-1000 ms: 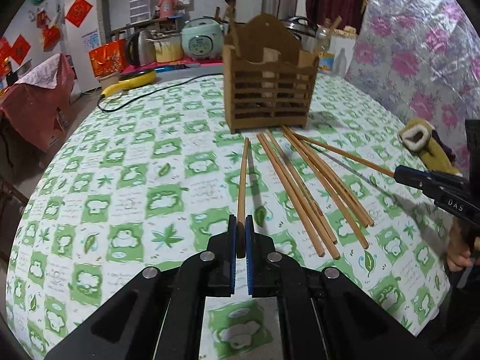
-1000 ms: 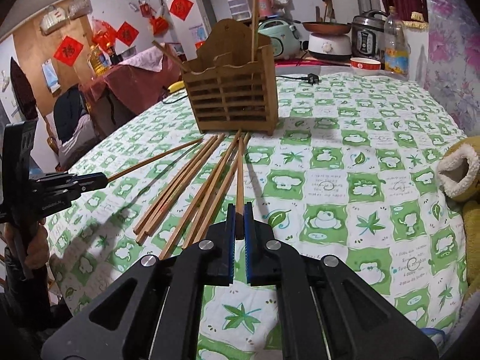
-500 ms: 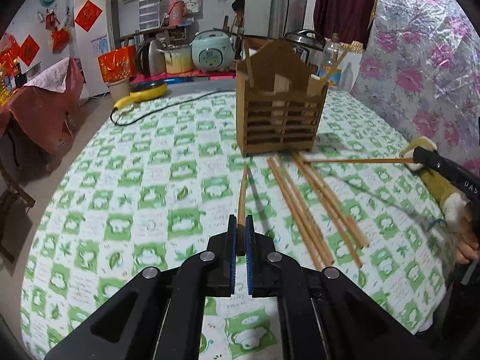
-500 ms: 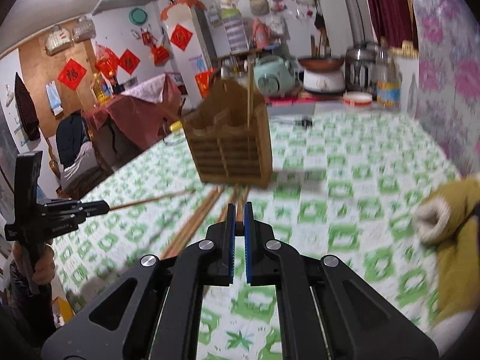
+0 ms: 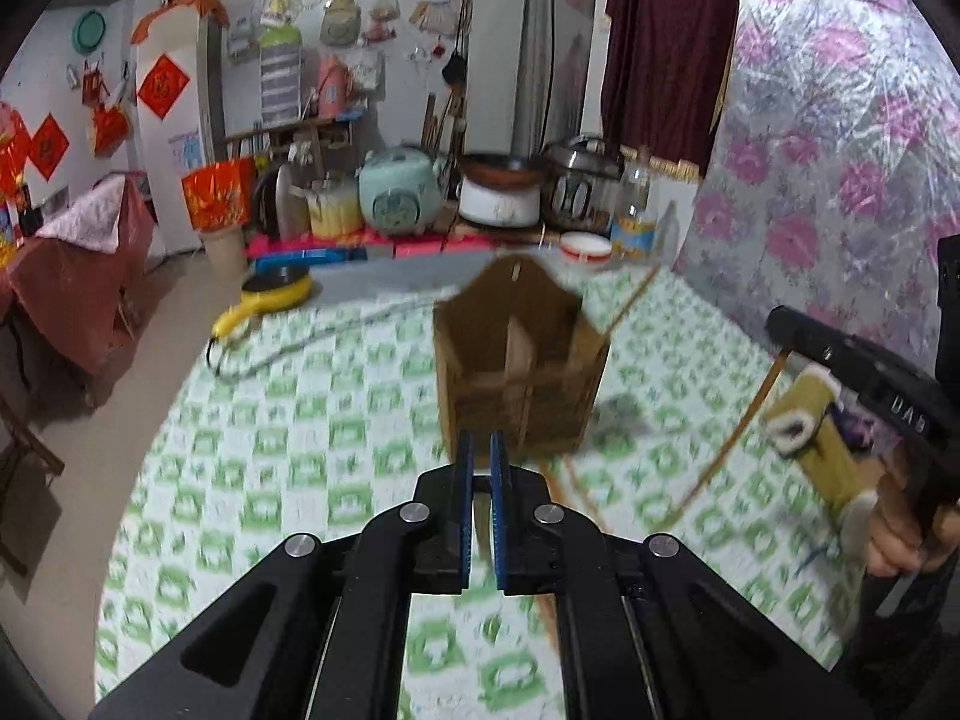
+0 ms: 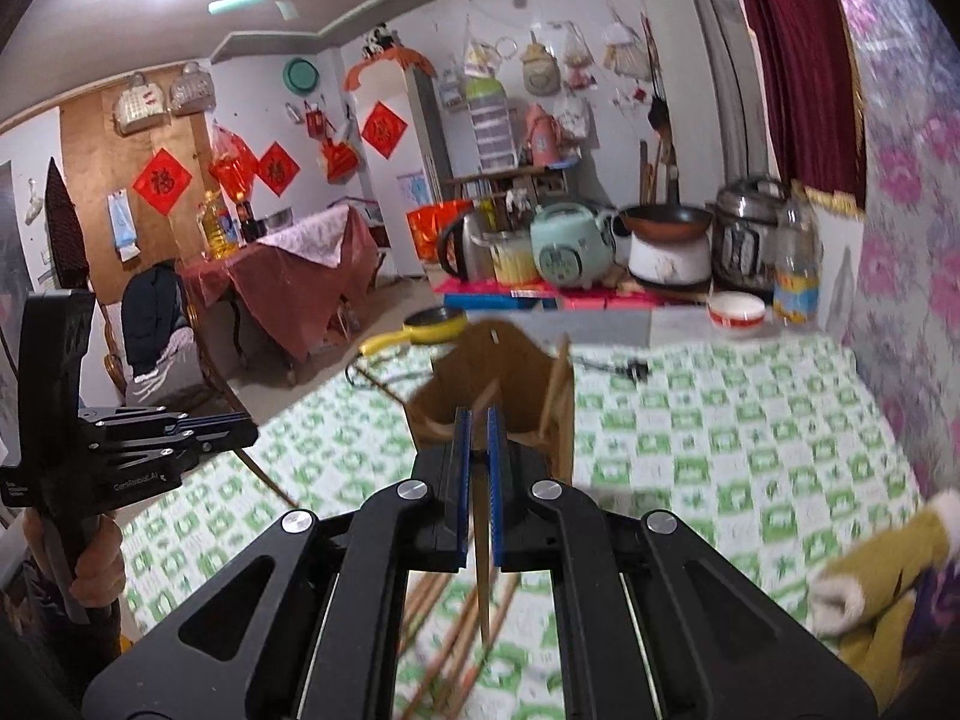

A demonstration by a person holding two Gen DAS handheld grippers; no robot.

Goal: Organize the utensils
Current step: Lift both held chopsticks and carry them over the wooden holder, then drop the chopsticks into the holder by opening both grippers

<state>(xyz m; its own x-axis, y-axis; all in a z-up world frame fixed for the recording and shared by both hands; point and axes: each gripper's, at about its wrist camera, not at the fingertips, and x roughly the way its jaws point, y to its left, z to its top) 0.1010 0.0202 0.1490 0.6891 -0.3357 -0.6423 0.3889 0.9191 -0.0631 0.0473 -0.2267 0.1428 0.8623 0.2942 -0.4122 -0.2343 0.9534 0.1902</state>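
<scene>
A cluttered kitchen lies behind a table (image 5: 312, 420) under a green-and-white checked cloth. Along the far wall stand a fridge (image 5: 180, 138) with a red paper square, a kettle (image 6: 462, 252), a pale green rice cooker (image 5: 399, 189) and a pressure cooker (image 6: 744, 228). A yellow pan (image 5: 276, 294) sits at the table's far left edge.

The left gripper (image 5: 480, 450) has its jaws pinched narrow on one chopstick (image 5: 482, 516), whose brown shaft shows between the blue pads. Just beyond its tips stands the wooden holder (image 5: 519, 360), blurred, with a few sticks already leaning in its compartments. To the right, the right gripper (image 5: 780, 324) is clamped on a second chopstick (image 5: 738, 426), which hangs slanting down from it above the cloth. A yellow mitten (image 5: 822, 438) lies near the right edge.

In the right wrist view, loose chopsticks (image 6: 456, 648) lie on the cloth below the gripper, near the holder.
</scene>
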